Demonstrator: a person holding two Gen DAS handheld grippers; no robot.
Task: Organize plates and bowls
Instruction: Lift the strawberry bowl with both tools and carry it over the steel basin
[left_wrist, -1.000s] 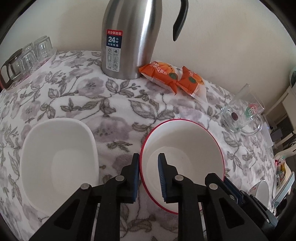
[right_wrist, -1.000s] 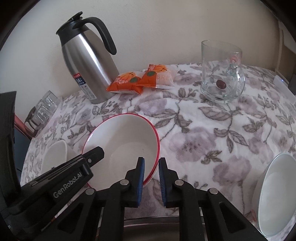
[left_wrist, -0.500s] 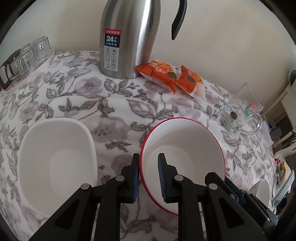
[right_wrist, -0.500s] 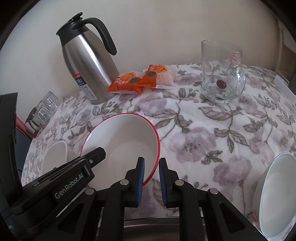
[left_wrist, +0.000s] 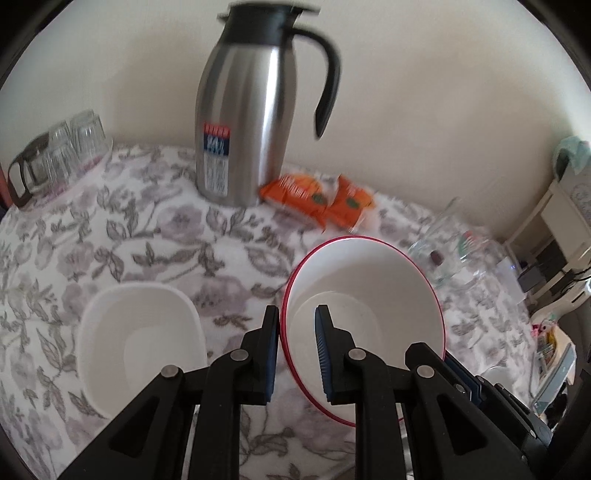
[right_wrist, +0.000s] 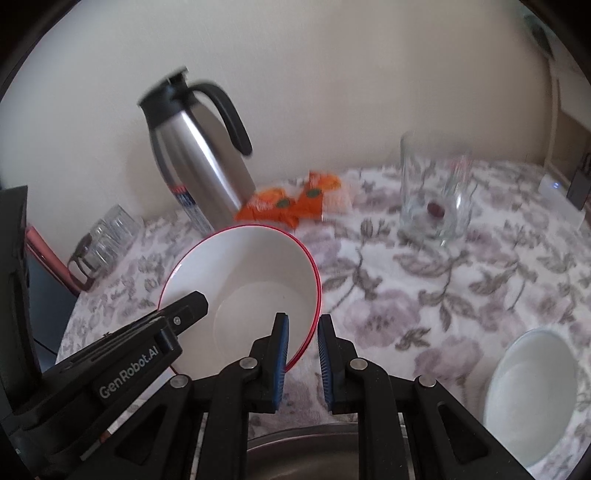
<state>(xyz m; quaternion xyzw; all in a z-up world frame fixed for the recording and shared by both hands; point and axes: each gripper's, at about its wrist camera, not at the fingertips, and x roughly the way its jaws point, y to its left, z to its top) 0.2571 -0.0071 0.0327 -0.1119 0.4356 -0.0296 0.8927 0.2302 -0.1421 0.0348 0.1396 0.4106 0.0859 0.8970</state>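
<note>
Two handheld grippers clamp opposite sides of a red-rimmed white bowl (left_wrist: 364, 295) above a table draped in a grey floral cloth (left_wrist: 147, 243). The left gripper (left_wrist: 295, 347) pinches the bowl's left rim between its blue pads, one finger inside and one outside; the right gripper (right_wrist: 301, 354) is closed the same way on the bowl's near right rim. The bowl sits tilted, in front of a stainless steel thermal carafe (left_wrist: 251, 122) that stands at the wall edge of the table. Just right of the carafe lie two orange snack packets (left_wrist: 317, 199). Only the left wrist view shows a squarish white bowl (left_wrist: 140, 343) resting on the cloth to the left of the held bowl, in front of the carafe, with a furniture corner far off to the right. Only the right wrist view shows a round white bowl (right_wrist: 532, 391) lying on the cloth well to the right of the carafe and nearer the camera, and the metal rim of a sink (right_wrist: 303, 443) below the fingers. Both views catch a clear glass mug (right_wrist: 436, 199) to the right of the packets and a cluster of upturned glasses (left_wrist: 62, 155) left of the carafe. The right view also shows the left gripper's black body, printed GenRobot.AI.
</note>
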